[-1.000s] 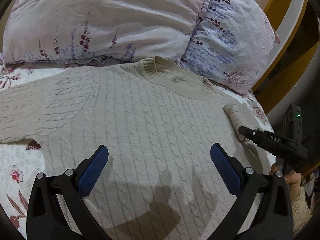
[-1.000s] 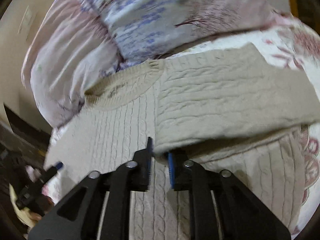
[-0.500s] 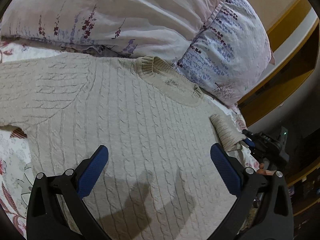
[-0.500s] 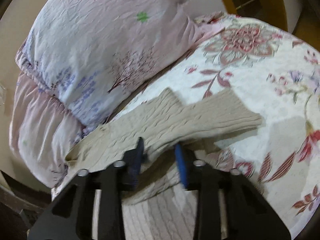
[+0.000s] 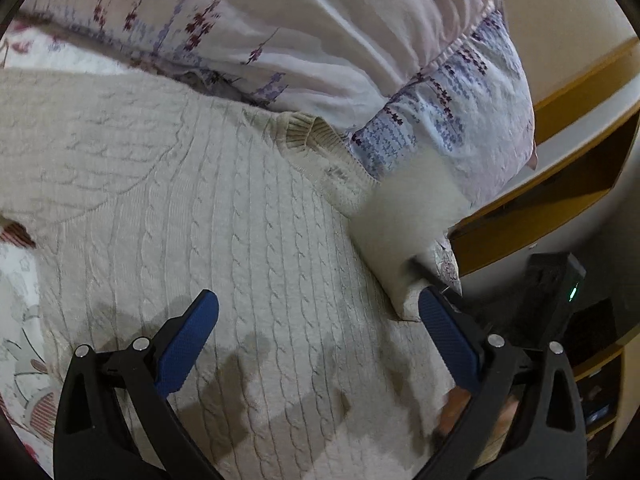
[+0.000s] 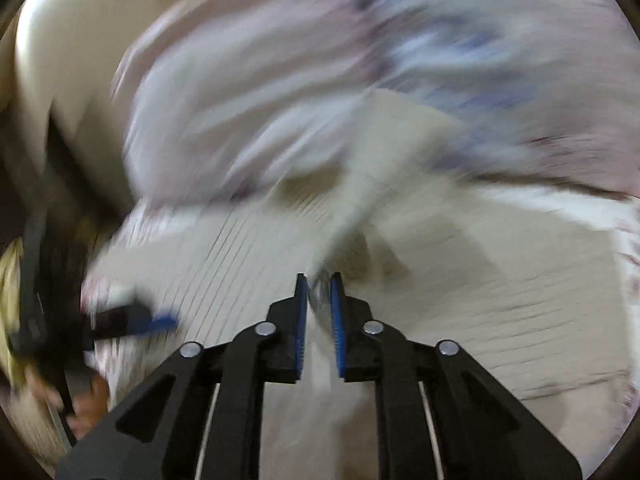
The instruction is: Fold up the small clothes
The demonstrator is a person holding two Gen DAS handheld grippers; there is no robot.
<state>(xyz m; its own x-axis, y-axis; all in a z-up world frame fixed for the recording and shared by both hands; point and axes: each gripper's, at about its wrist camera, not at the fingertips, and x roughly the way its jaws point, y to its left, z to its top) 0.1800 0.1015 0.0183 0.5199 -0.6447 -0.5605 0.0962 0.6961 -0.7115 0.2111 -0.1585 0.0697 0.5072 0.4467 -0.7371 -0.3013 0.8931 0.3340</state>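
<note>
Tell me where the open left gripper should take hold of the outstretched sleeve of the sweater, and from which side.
Probably best at the sleeve's lower edge, near the underarm. It lies flat on the bedsheet, so only an edge offers a lip. The left gripper hangs wide open over the sweater's body; bring it in low from the sheet side, one finger sliding under. The cuff is out of frame.

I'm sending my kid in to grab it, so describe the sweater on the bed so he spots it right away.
Look at the bed with the floral sheet; two floral pillows sit at its head. Spread flat just below them lies the sweater. It is the only plain cream, cable-knit piece there, with a ribbed round collar, and everything around it is flower-printed.
</note>
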